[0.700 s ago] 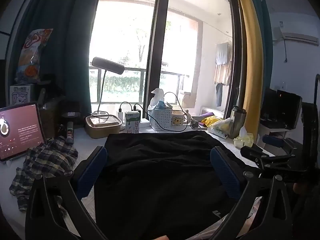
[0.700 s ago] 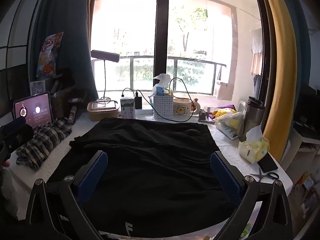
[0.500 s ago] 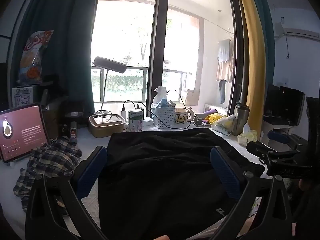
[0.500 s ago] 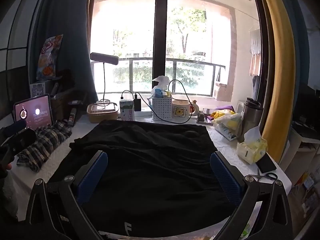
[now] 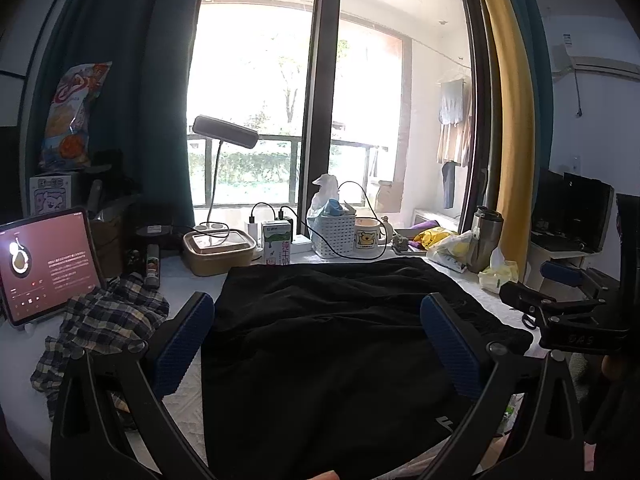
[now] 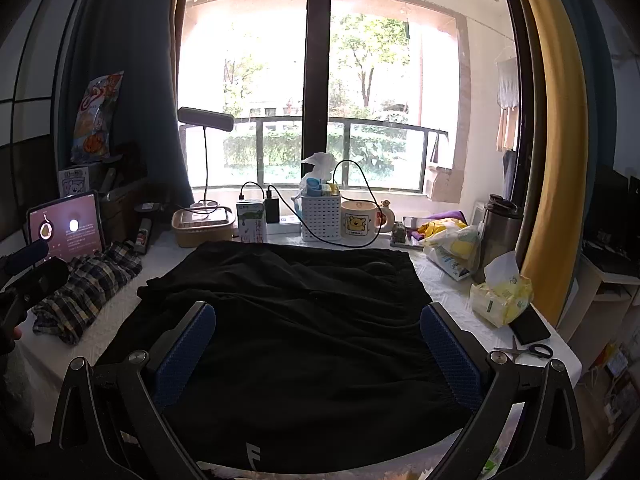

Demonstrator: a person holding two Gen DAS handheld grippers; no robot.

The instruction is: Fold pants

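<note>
Black pants (image 6: pixel 296 320) lie spread flat across the middle of a white-covered desk (image 6: pixel 452 292), their near hem at the front edge and their far edge just short of a milk carton (image 6: pixel 252 222), a white basket (image 6: pixel 320 216) and a mug (image 6: pixel 358 222) lined along the window. A plaid shirt (image 6: pixel 86 284) is bunched on the left beside a lit tablet (image 6: pixel 66 226); tissues (image 6: pixel 502 296), a phone (image 6: pixel 530 328) and scissors (image 6: pixel 528 350) crowd the right edge. The left tongs (image 5: pixel 316 340) and right tongs (image 6: pixel 318 344) both hover above the pants, fingers spread wide, gripping nothing.
</note>
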